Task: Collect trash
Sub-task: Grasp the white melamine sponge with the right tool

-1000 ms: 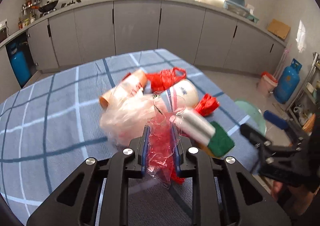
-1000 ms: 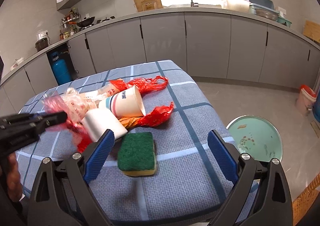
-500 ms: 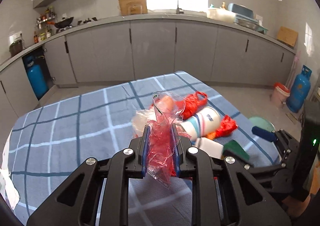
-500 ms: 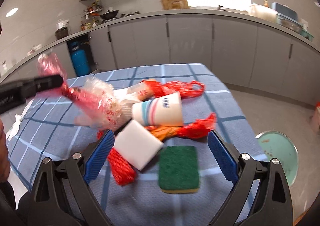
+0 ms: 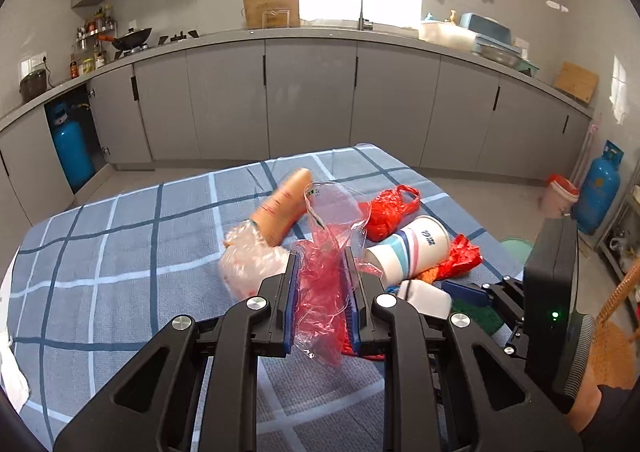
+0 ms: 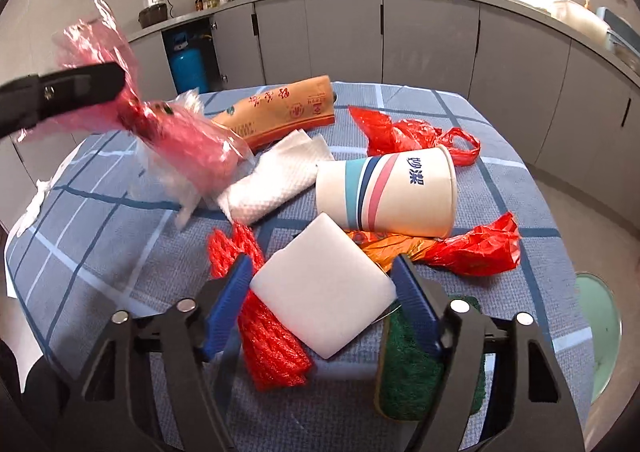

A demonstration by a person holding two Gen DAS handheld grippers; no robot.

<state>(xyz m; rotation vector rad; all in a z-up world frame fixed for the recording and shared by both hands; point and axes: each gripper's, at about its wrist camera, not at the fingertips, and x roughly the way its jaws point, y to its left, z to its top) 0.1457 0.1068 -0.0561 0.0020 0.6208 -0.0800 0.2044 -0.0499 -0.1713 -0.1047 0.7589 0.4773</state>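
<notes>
**Left gripper carries the plastic bag; right gripper straddles the white block.**

The red-tinted plastic bag (image 5: 320,292) is clamped in the left gripper (image 5: 320,300) and hangs lifted above the table (image 6: 100,219), over its left side. The film is thin and may slip out or snag the paper cup (image 6: 386,193). The right gripper (image 6: 322,296) brackets the white block (image 6: 324,288) near the table's near edge; whether its pads touch the block cannot be told. The green sponge (image 6: 424,380) and red foam net (image 6: 264,336) are partly hidden behind the fingers. The bag is motion-blurred in the right view.
</notes>
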